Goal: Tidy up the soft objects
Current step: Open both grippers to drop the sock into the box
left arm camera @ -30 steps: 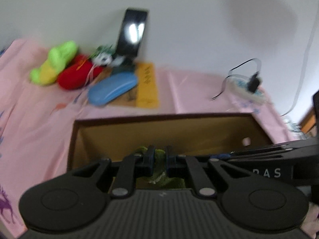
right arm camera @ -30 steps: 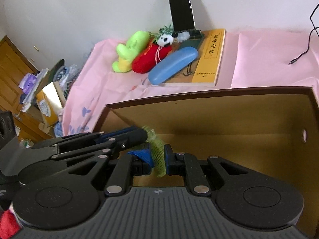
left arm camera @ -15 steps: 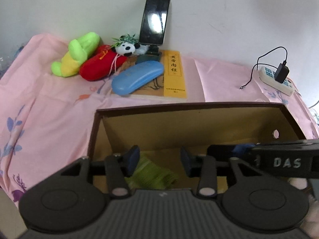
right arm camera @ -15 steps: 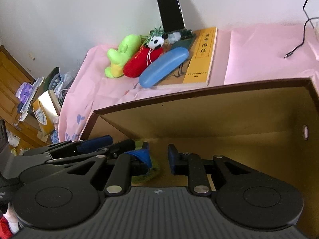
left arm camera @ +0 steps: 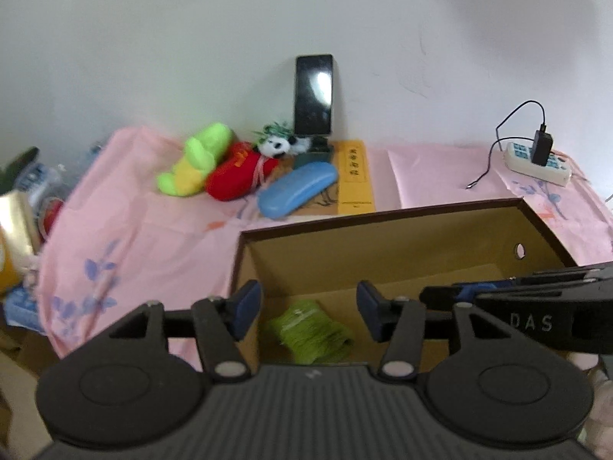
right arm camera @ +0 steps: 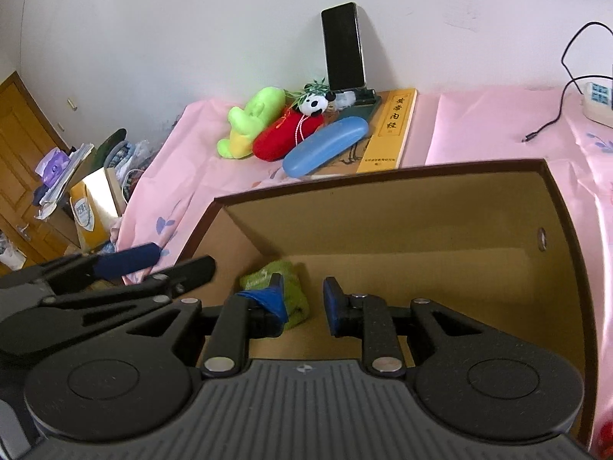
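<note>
Both claws: your left claw (left arm camera: 309, 310) and right claw (right arm camera: 304, 301) now gape apart.
Cloth: green cloth (left arm camera: 312, 331) dropped into box (left arm camera: 383, 216).
Next: plush toys (left arm camera: 195, 159) remain.

A pink-clothed table (right arm camera: 479, 130) carries box (right arm camera: 383, 176), plush toys (right arm camera: 253, 122), book (right arm camera: 390, 130).

One open brown cardboard box (right arm camera: 383, 180) with one crumpled green knitted cloth (left arm camera: 312, 331) inside. Three plush toys: one lime-green and yellow (right arm camera: 251, 122), one red (right arm camera: 285, 138), one small panda (right arm camera: 314, 105). One blue oval glasses case (right arm camera: 325, 147), one yellow book (right arm camera: 390, 130), one upright black phone (right arm camera: 343, 46), one white power strip (left arm camera: 536, 163)
</note>
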